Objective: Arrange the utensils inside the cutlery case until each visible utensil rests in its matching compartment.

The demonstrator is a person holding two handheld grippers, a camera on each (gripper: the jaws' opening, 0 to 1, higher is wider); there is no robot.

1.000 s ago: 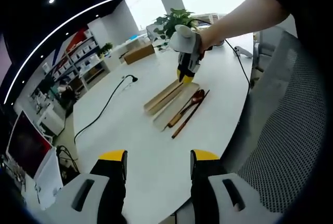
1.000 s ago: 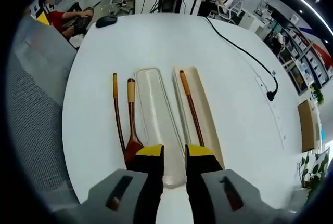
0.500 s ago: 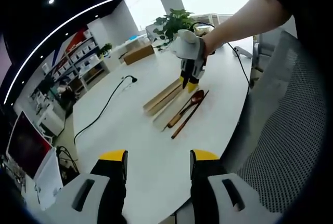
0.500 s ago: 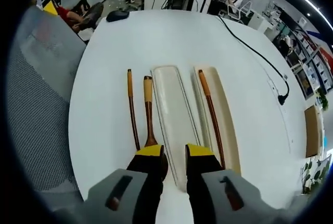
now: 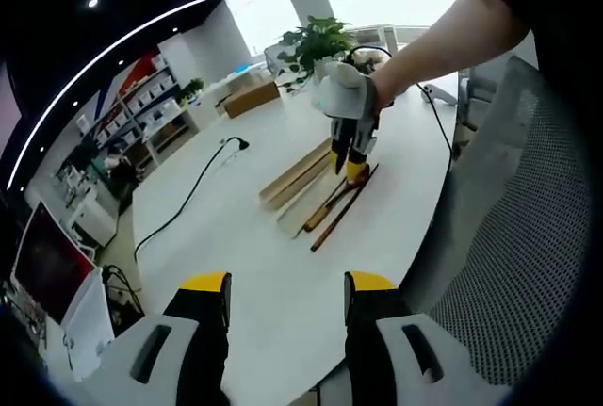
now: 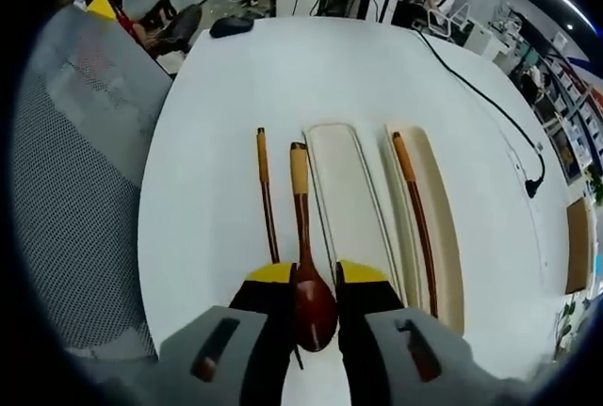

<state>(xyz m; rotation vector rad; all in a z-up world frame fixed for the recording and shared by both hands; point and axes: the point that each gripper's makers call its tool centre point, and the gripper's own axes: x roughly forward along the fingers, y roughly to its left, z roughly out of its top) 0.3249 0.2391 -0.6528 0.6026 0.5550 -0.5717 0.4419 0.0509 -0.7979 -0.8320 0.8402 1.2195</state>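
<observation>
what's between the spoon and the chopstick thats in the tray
The pale empty lid lies between the spoon and the chopstick in the wooden tray, seen in the right gripper view.

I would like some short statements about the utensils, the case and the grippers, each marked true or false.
1. The spoon lies on the table, outside the case. True.
2. One chopstick lies in the wooden case half. True.
3. The pale lid holds the spoon. False: nothing lies in it.
4. The right gripper has its jaws on either side of the spoon bowl. True.
5. The left gripper holds a chopstick. False: its jaws are open on nothing.
</observation>
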